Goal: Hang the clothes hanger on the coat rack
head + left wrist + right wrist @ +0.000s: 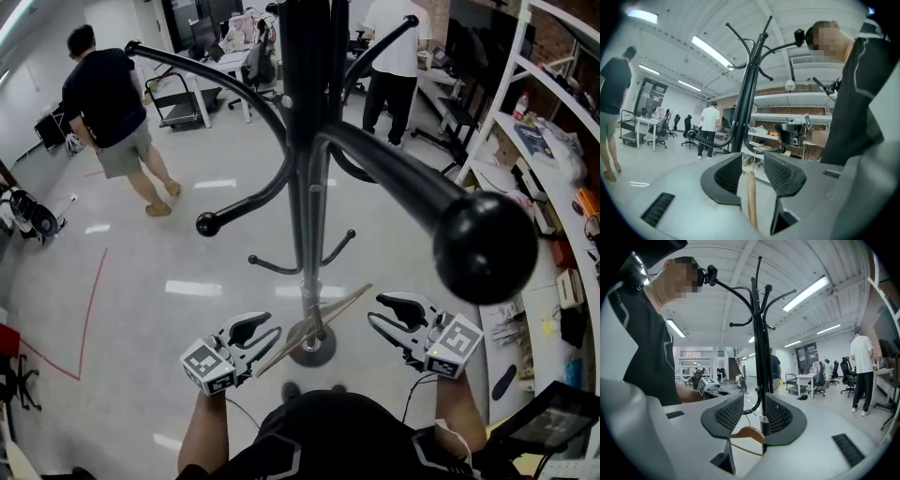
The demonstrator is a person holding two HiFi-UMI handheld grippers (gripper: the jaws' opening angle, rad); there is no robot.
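Office floor (pixel 187 244) with black coat rack (pixel 307 141). Wooden hanger (pixel 337 309) sits between the left tool's (pixel 274 326) wide jaws, untouched; right tool (pixel 375 309) likewise wide.

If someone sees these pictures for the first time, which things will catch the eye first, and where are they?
The black coat rack fills the middle of the head view, and one arm's round knob looms large at the right. Low beside its pole, a wooden hanger slants between the left gripper and the right gripper, both with jaws apart.
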